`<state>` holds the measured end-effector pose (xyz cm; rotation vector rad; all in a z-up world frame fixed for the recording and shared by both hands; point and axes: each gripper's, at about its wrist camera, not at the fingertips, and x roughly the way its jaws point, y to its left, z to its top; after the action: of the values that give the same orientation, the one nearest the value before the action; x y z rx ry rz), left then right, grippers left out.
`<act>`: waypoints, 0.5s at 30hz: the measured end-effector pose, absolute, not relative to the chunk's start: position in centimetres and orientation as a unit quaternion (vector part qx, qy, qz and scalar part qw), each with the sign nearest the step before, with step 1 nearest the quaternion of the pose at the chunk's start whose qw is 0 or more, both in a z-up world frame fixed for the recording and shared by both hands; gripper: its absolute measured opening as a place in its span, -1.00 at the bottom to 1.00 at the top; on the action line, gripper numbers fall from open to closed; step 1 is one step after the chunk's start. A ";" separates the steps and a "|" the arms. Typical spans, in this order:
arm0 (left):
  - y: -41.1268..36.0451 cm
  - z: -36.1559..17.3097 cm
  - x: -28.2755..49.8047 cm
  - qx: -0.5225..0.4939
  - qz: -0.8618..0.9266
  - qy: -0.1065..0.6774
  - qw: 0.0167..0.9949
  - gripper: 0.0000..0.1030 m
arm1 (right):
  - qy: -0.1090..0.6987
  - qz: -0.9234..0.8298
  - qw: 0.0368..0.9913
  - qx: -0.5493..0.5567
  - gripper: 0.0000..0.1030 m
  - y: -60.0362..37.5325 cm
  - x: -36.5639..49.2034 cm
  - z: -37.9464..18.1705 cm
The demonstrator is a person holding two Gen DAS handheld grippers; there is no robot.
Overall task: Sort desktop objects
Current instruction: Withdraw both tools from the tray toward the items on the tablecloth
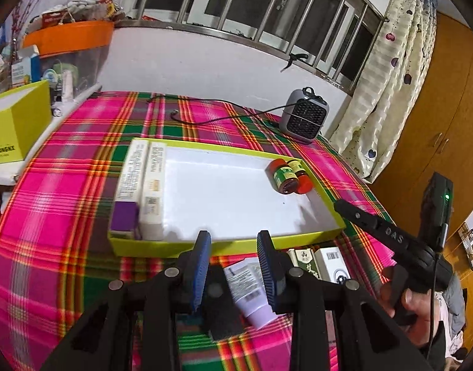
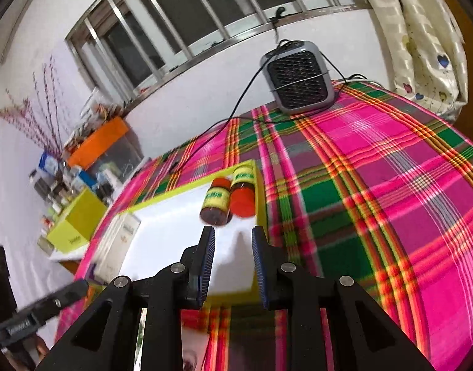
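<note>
A shallow lime-green tray (image 1: pixel 162 247) with a white floor lies on the plaid cloth. Two long boxes (image 1: pixel 140 185) lie along its left side. Two small jars (image 1: pixel 287 176) lie in its far right corner, also seen in the right wrist view (image 2: pixel 228 198). My left gripper (image 1: pixel 235 241) is open and empty above the tray's near edge. A white tube (image 1: pixel 252 290) lies on the cloth below it, beside a green box (image 1: pixel 303 261) and a white box (image 1: pixel 334 262). My right gripper (image 2: pixel 233 236) is open and empty over the tray's (image 2: pixel 258 204) right end, just short of the jars.
A grey fan heater (image 1: pixel 304 117) with a black cable stands at the table's far edge, also in the right wrist view (image 2: pixel 298 77). A lime box (image 1: pixel 17 123) and a cluttered shelf with an orange bin (image 1: pixel 69 35) stand to the left. Curtain and wooden cupboard are to the right.
</note>
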<state>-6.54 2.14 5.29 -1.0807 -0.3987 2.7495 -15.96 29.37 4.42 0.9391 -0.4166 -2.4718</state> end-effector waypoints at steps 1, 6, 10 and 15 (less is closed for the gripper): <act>2.0 5.3 -6.2 -0.360 0.920 -0.133 0.079 -0.39 | -0.145 -0.900 0.230 0.341 -0.48 29.3 -15.4 4.5; 1.3 5.1 -4.5 -0.357 0.923 -0.127 0.072 -0.39 | -0.114 -0.904 0.233 0.340 -0.48 29.1 -12.8 5.3; 0.9 5.0 -3.2 -0.353 0.925 -0.125 0.068 -0.39 | -0.093 -0.904 0.240 0.341 -0.44 29.0 -10.6 6.1; 0.6 4.5 -1.9 -0.356 0.925 -0.120 0.064 -0.39 | -0.064 -0.902 0.249 0.347 -0.40 28.6 -8.0 6.5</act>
<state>-1.87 0.60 4.50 -1.0743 -0.3626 2.7915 -8.01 28.59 6.52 0.9466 -0.1734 -2.4572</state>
